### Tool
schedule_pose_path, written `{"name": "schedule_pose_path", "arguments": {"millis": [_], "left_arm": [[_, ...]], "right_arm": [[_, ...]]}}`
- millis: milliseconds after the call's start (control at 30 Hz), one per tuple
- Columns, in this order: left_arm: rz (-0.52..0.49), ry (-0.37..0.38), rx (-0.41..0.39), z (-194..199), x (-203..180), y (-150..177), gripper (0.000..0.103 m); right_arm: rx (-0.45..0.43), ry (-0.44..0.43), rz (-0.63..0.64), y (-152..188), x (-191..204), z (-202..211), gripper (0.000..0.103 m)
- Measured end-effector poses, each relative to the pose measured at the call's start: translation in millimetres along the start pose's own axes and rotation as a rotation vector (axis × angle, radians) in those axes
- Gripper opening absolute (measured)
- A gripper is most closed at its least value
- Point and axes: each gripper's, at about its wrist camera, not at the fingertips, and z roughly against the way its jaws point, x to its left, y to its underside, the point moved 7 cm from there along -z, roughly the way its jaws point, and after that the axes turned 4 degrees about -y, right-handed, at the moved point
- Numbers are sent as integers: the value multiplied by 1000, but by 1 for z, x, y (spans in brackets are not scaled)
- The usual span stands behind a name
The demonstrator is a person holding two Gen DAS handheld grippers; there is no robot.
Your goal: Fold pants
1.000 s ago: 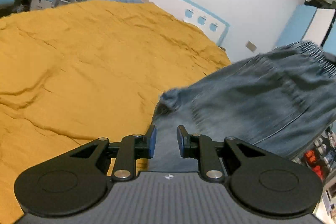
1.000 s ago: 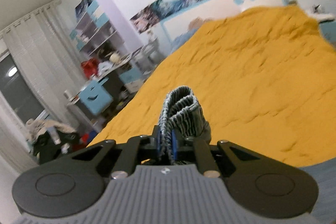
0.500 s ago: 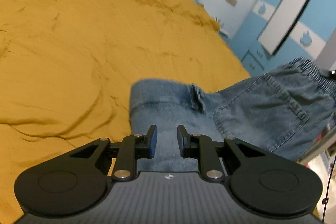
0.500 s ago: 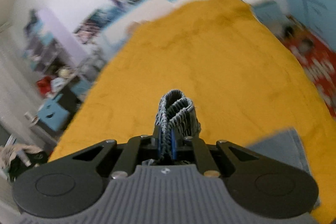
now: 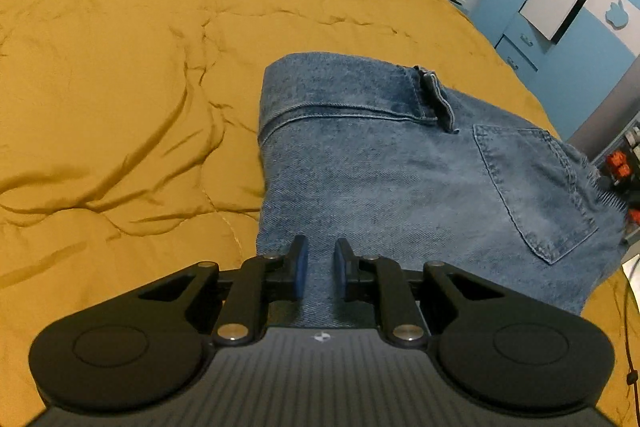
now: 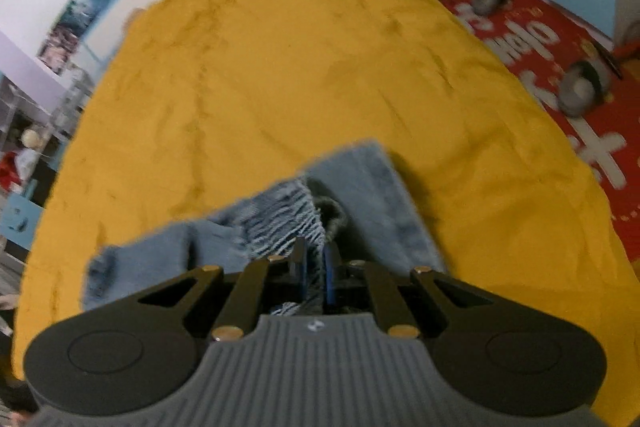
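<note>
1. The right claw (image 6: 314, 267) is clamped on the striped elastic waistband (image 6: 286, 223) of the faded blue denim pants (image 5: 400, 179).
2. The left claw (image 5: 319, 273), jaws narrow and just closing, has denim between them; whether the pads press it, I cannot tell.
3. The pants lie on the mustard-yellow bed quilt (image 5: 120, 67), running from the left claw toward the frame's right, folded edge at centre.

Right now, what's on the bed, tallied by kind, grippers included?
Jeans: 1
Yellow cover: 1
Grippers: 2, left gripper and right gripper
Total: 4
</note>
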Motion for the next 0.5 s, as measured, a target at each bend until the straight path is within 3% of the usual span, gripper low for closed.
{"name": "schedule_pose_path", "arguments": {"millis": [100, 233, 500], "left_arm": [[8, 25, -19, 3, 1, -8, 20], [42, 23, -53, 11, 11, -19, 20], [68, 19, -104, 24, 19, -35, 20]], "right_arm": [[-5, -7, -36, 14, -21, -11, 2], [-41, -34, -42, 14, -15, -4, 2], [-214, -151, 109, -21, 81, 84, 0]]}}
